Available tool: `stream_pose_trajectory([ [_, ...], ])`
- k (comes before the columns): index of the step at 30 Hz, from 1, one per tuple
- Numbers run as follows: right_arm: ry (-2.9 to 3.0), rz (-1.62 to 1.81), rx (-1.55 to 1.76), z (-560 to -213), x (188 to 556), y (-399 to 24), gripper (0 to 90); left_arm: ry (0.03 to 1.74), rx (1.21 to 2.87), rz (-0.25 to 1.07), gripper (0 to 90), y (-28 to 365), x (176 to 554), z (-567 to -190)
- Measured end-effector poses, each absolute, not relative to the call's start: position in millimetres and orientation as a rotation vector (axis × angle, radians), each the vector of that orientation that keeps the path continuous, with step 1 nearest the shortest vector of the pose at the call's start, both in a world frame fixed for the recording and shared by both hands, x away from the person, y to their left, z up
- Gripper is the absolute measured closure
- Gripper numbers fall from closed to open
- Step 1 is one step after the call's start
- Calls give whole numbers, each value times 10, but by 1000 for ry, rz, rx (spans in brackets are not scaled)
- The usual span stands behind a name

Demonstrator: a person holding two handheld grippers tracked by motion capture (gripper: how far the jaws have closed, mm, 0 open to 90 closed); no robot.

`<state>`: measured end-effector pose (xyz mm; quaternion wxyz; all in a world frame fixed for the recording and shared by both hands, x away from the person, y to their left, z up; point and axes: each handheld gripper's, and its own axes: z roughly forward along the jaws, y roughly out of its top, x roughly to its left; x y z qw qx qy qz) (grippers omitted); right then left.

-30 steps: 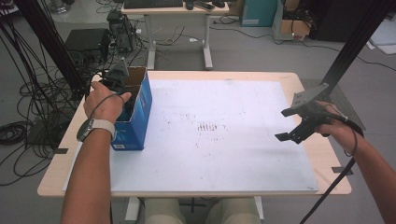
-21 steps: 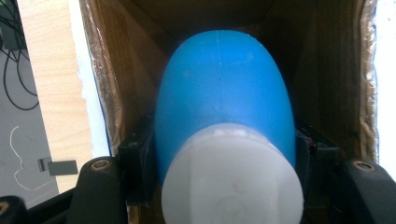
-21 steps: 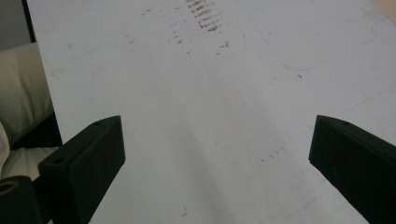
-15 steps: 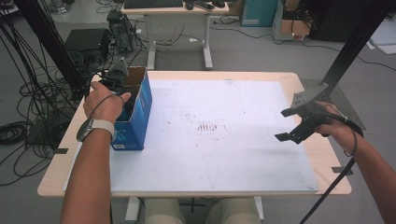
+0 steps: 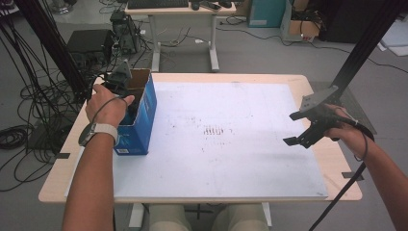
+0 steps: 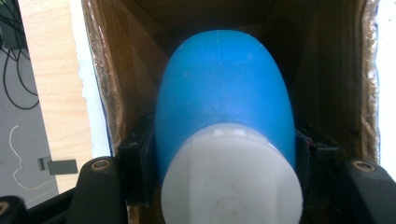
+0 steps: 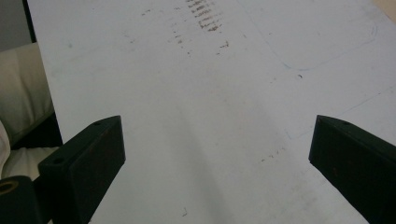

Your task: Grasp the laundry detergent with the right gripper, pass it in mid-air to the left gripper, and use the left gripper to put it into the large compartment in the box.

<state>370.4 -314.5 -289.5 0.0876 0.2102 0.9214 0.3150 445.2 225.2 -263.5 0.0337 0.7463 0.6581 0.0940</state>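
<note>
Blue bottle [image 6: 224, 102] being held inside cardboard box [image 5: 142, 115] at table's [image 5: 317, 149] left edge.
Left gripper [image 6: 224, 163] clamping its rounded body near white cap [image 6: 231, 179]; right gripper [image 7: 217, 163] hanging wide apart over right edge; possibly slipping, smooth curve against narrow walls.

No legible text on anything.

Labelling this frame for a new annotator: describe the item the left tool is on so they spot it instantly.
Start at the white board covering the table; at its left edge stands an open blue cardboard box. Inside it, the left tool is clamped on a bottle: smooth rounded blue body with a white cap, the one bright item against brown cardboard walls.
</note>
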Motion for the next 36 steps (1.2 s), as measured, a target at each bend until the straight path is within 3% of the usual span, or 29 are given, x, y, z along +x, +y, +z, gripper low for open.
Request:
stream_pose_trajectory([
  [36,2743,943,621,-2897,3707,-3133,37,2027,2277,304,374,2255,4441,-2641],
])
